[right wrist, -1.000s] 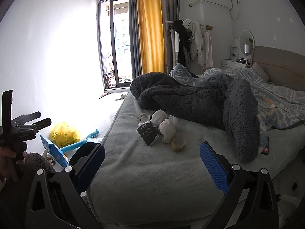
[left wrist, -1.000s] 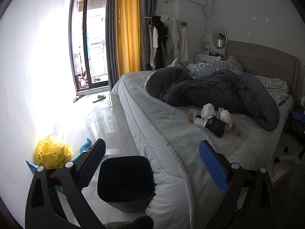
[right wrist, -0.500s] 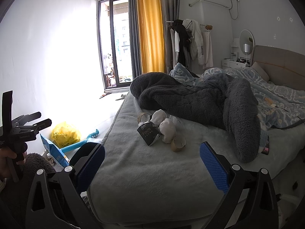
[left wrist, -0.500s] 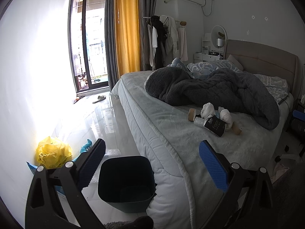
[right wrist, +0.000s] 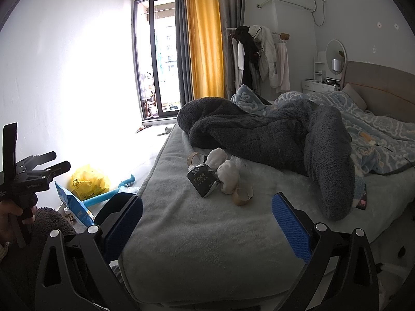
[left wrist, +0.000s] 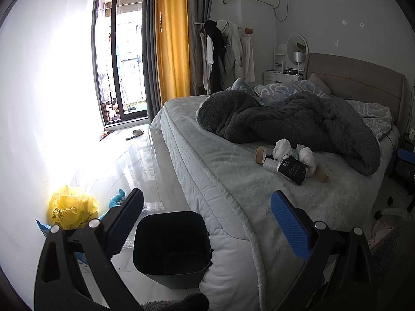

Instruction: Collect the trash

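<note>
We have not yet begun collecting: the dark green plastic waste bin (left wrist: 171,248) on the floor against the bed's corner looks empty. The trash pile (right wrist: 220,175) of a black tissue pack, white crumpled wads and cardboard tape cores lies untouched on the grey bedspread (right wrist: 197,233). Our left gripper (left wrist: 206,224) and right gripper (right wrist: 207,226) both hang apart, holding nothing.

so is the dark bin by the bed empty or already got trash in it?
Empty as far as visible. The left wrist view looks down into the bin: bare dark bottom, nothing inside. The trash pile is on the bed.
</note>
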The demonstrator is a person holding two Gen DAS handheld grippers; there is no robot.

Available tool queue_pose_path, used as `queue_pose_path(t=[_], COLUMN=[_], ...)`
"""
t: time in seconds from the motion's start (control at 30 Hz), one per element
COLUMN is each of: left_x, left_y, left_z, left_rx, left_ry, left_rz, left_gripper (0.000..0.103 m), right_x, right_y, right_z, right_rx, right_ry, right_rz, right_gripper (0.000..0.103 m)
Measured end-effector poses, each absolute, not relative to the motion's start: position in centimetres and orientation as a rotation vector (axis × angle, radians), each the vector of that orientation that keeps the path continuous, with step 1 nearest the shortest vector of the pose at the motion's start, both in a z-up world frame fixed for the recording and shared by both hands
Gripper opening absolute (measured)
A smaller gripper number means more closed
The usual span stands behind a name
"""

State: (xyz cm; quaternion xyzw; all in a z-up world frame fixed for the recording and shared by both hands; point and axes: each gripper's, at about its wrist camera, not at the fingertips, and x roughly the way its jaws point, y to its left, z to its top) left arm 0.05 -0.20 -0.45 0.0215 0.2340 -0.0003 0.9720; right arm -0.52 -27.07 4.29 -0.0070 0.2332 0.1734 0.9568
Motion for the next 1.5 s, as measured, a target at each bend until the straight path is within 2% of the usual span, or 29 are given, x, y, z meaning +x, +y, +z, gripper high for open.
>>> queue_pose_path(t=[1.0,1.23,1.5], left_x=[0.1,-0.9,2.8], left_y=[-0.3,-0.9,-2.3], left_z=[-1.0,-0.9,-1.4], left_rx=[0.048,0.08,0.058], left_ry=[0.474,0.424,0.446], left_rz=[0.002,0.028,-0.112], left_gripper=[0.1,0.1,0.1], right_x=[-0.5,-0.4,2.7], right_y=[-27.1,-26.8,-27.0], right_z=[4.3,3.6,2.4], right_rx=[-0.013,-0.013,0.031], right_ry=[0.476,0.499,0.548], right_rz=[0.352,0.345,0.342], right_gripper=[0.1,0.1,0.1])
